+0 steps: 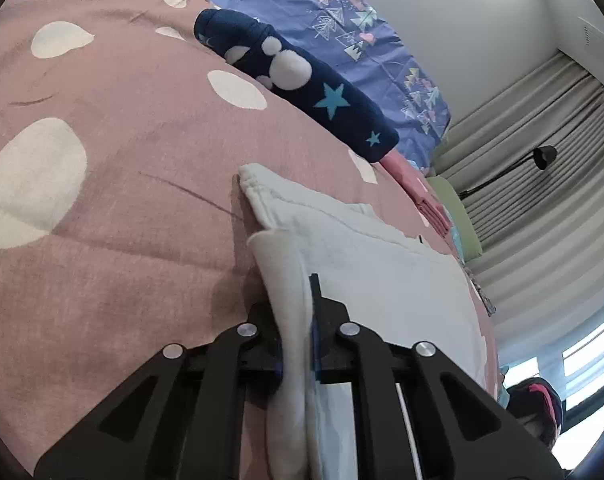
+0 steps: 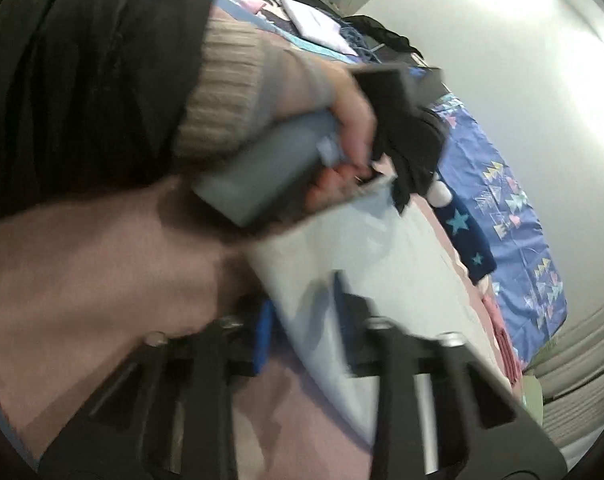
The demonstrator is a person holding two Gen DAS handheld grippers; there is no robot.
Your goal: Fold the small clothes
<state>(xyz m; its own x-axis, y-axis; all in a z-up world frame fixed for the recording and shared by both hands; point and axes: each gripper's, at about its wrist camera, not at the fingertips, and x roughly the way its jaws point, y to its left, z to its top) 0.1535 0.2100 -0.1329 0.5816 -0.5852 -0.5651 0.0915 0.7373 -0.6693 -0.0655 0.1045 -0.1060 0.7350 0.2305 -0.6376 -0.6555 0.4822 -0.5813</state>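
A white small garment (image 1: 382,280) lies partly folded on a pink bedcover with white spots (image 1: 122,200). My left gripper (image 1: 298,320) is shut on the garment's near left edge, with a doubled layer of cloth pinched between its fingers. In the right wrist view, which is blurred, the same white garment (image 2: 382,264) stretches across the cover, and my right gripper (image 2: 306,320) is shut on its near edge, cloth between the blue pads. Further along the garment, a person's hand (image 2: 342,120) in a ribbed beige cuff holds the left gripper's grey handle (image 2: 262,172).
A folded navy garment with stars and white shapes (image 1: 302,80) lies beyond the white one. Behind it is a blue sheet with triangle prints (image 1: 342,32). A folded pink piece (image 1: 426,200) sits at the bed's far edge. Grey curtains (image 1: 542,220) and a black lamp (image 1: 542,156) stand beyond.
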